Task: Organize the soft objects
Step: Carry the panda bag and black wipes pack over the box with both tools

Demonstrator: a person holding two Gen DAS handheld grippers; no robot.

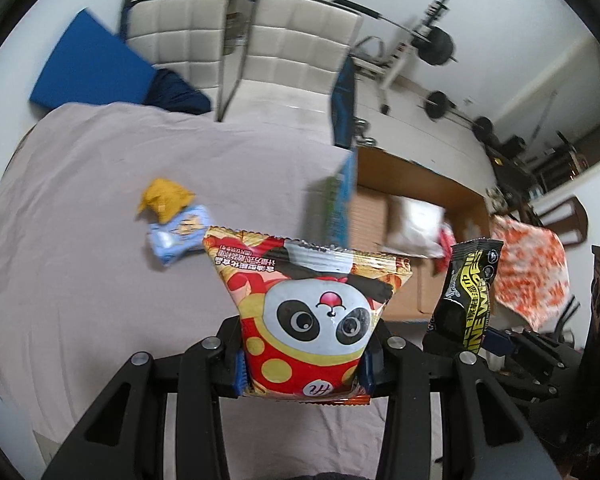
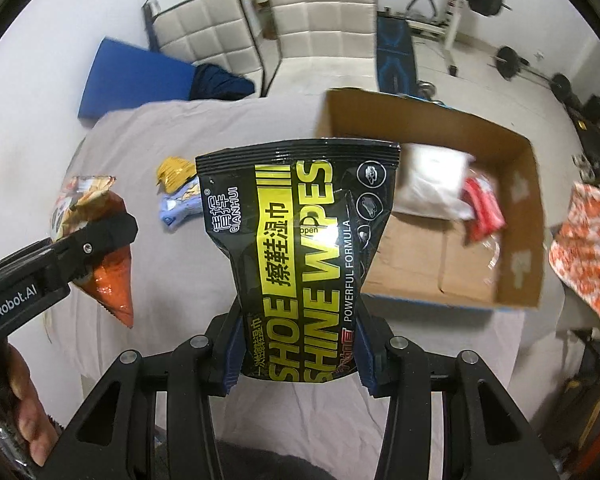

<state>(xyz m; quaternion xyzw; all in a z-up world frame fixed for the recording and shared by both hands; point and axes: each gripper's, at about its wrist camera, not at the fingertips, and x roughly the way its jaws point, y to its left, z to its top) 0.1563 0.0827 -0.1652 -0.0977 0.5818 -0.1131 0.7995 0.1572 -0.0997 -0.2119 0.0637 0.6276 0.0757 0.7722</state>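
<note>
My left gripper (image 1: 304, 364) is shut on a red panda snack bag (image 1: 306, 312), held above the grey-sheeted table (image 1: 100, 280); the bag also shows in the right wrist view (image 2: 100, 240). My right gripper (image 2: 300, 360) is shut on a black and yellow shoe wipes pack (image 2: 300, 248), also seen in the left wrist view (image 1: 466, 292). A yellow pouch (image 1: 164, 198) and a light blue packet (image 1: 178, 236) lie together on the sheet. An open cardboard box (image 2: 516, 216) to the right holds a white bag (image 2: 432, 184) and a red packet (image 2: 484, 208).
An orange and white cloth (image 2: 588, 248) hangs at the far right. Two white chairs (image 1: 300, 40), a blue mat (image 1: 92, 68) and dark blue fabric (image 1: 176, 92) lie beyond the table. Barbell weights (image 1: 440, 46) stand on the floor behind.
</note>
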